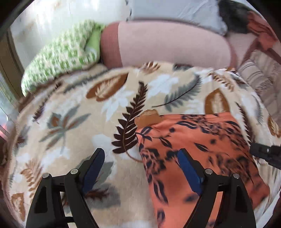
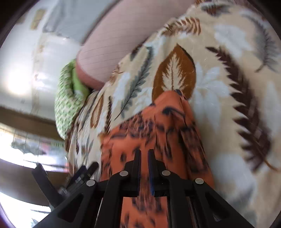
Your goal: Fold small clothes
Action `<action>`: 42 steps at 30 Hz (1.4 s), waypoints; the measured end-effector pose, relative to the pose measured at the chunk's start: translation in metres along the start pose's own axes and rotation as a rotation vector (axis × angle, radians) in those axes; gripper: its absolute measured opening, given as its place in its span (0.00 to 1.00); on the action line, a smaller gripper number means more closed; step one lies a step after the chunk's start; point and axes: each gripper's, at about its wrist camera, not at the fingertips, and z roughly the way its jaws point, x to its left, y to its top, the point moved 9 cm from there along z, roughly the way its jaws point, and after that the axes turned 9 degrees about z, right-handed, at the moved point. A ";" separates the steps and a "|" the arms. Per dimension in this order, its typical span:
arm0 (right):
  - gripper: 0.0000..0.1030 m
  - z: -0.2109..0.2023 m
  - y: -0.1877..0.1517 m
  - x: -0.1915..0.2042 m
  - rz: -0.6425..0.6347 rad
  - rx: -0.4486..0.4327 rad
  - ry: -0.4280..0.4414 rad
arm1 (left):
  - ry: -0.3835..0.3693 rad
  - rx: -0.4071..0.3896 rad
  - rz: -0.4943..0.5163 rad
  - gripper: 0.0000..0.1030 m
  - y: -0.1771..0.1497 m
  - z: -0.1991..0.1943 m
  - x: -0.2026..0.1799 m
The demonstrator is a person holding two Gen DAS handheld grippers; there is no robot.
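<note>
The garment lies on the blanket, toward the right of the left wrist view. The left gripper hangs above its near left edge, one finger over the garment, the other over bare blanket. The right gripper sits over the garment's near end, with cloth running away from it across the blanket; its fingers stand close together, and the blur leaves it unclear whether cloth sits between them. Behind the blanket a bolster lies crosswise. A cushion rests at the bolster's left end, touching it. A pillow lies behind the bolster.
</note>
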 end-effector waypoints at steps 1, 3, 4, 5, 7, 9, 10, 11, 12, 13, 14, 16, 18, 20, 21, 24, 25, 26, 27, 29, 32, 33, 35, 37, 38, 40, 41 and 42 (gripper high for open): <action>0.10 -0.010 -0.009 -0.001 -0.024 -0.010 -0.010 | -0.002 -0.028 0.003 0.84 -0.002 -0.016 -0.003; 0.10 -0.032 -0.032 -0.005 -0.074 -0.027 -0.041 | 0.003 -0.077 0.007 0.84 -0.005 -0.041 -0.006; 0.10 -0.038 -0.041 -0.005 -0.084 -0.030 -0.052 | 0.010 -0.090 0.012 0.84 -0.006 -0.050 -0.006; 0.10 -0.045 -0.052 -0.010 -0.091 -0.033 -0.061 | 0.019 -0.108 0.017 0.84 -0.008 -0.061 -0.008; 0.10 -0.052 -0.071 -0.023 -0.097 -0.043 -0.105 | 0.030 -0.142 0.028 0.84 -0.009 -0.078 -0.010; 0.09 -0.051 -0.083 -0.043 -0.098 -0.038 -0.153 | 0.035 -0.160 0.031 0.84 -0.011 -0.092 -0.010; 0.09 -0.048 -0.087 -0.055 -0.100 -0.041 -0.187 | 0.034 -0.166 0.027 0.84 -0.012 -0.098 -0.010; 0.09 -0.039 -0.091 -0.067 -0.113 -0.045 -0.227 | 0.032 -0.175 0.026 0.84 -0.012 -0.104 -0.011; 0.09 -0.038 -0.092 -0.070 -0.119 -0.053 -0.229 | 0.033 -0.189 0.029 0.84 -0.012 -0.112 -0.011; 0.09 -0.043 -0.093 -0.066 -0.127 -0.067 -0.231 | 0.039 -0.198 0.033 0.84 -0.012 -0.118 -0.010; 0.09 -0.047 -0.094 -0.060 -0.137 -0.057 -0.248 | 0.051 -0.211 0.036 0.84 -0.011 -0.126 -0.009; 0.10 -0.061 -0.093 -0.042 -0.167 -0.062 -0.248 | 0.057 -0.232 0.036 0.84 -0.010 -0.139 -0.007; 0.10 -0.082 -0.092 -0.012 -0.229 -0.116 -0.213 | 0.059 -0.250 0.026 0.84 -0.009 -0.151 -0.004; 0.10 -0.107 -0.096 0.020 -0.296 -0.169 -0.166 | 0.061 -0.269 0.022 0.84 -0.008 -0.162 -0.002; 0.10 -0.117 -0.098 0.031 -0.313 -0.188 -0.140 | 0.068 -0.278 0.022 0.84 -0.008 -0.167 -0.002; 0.11 -0.148 -0.109 0.062 -0.376 -0.262 -0.084 | 0.084 -0.312 0.025 0.84 -0.008 -0.183 0.001; 0.11 -0.158 -0.114 0.072 -0.403 -0.295 -0.073 | 0.087 -0.318 0.025 0.84 -0.008 -0.187 0.002; 0.13 -0.163 -0.117 0.081 -0.421 -0.318 -0.064 | 0.089 -0.325 0.025 0.84 -0.008 -0.191 0.003; 0.17 -0.167 -0.120 0.088 -0.432 -0.334 -0.056 | 0.094 -0.334 0.022 0.84 -0.008 -0.195 0.004; 0.29 -0.177 -0.126 0.098 -0.441 -0.357 -0.038 | 0.104 -0.350 0.017 0.84 -0.009 -0.204 0.007; 0.82 -0.191 -0.130 0.108 -0.431 -0.407 -0.009 | 0.122 -0.364 0.019 0.84 -0.009 -0.214 0.011; 0.82 -0.198 -0.131 0.110 -0.425 -0.444 0.011 | 0.122 -0.371 0.015 0.84 -0.009 -0.218 0.013; 0.82 -0.204 -0.133 0.111 -0.426 -0.470 0.013 | 0.120 -0.376 0.007 0.85 -0.010 -0.223 0.015; 0.82 -0.204 -0.134 0.111 -0.430 -0.466 -0.001 | 0.122 -0.374 -0.001 0.85 -0.011 -0.226 0.017; 0.82 -0.205 -0.134 0.111 -0.426 -0.468 0.000 | 0.124 -0.374 -0.003 0.85 -0.011 -0.227 0.017; 0.82 -0.206 -0.135 0.110 -0.420 -0.465 0.004 | 0.128 -0.369 -0.009 0.85 -0.013 -0.230 0.019; 0.82 -0.205 -0.135 0.109 -0.419 -0.465 0.005 | 0.127 -0.367 -0.010 0.85 -0.014 -0.231 0.020; 0.82 -0.206 -0.135 0.108 -0.417 -0.468 0.003 | 0.129 -0.367 -0.016 0.85 -0.015 -0.233 0.023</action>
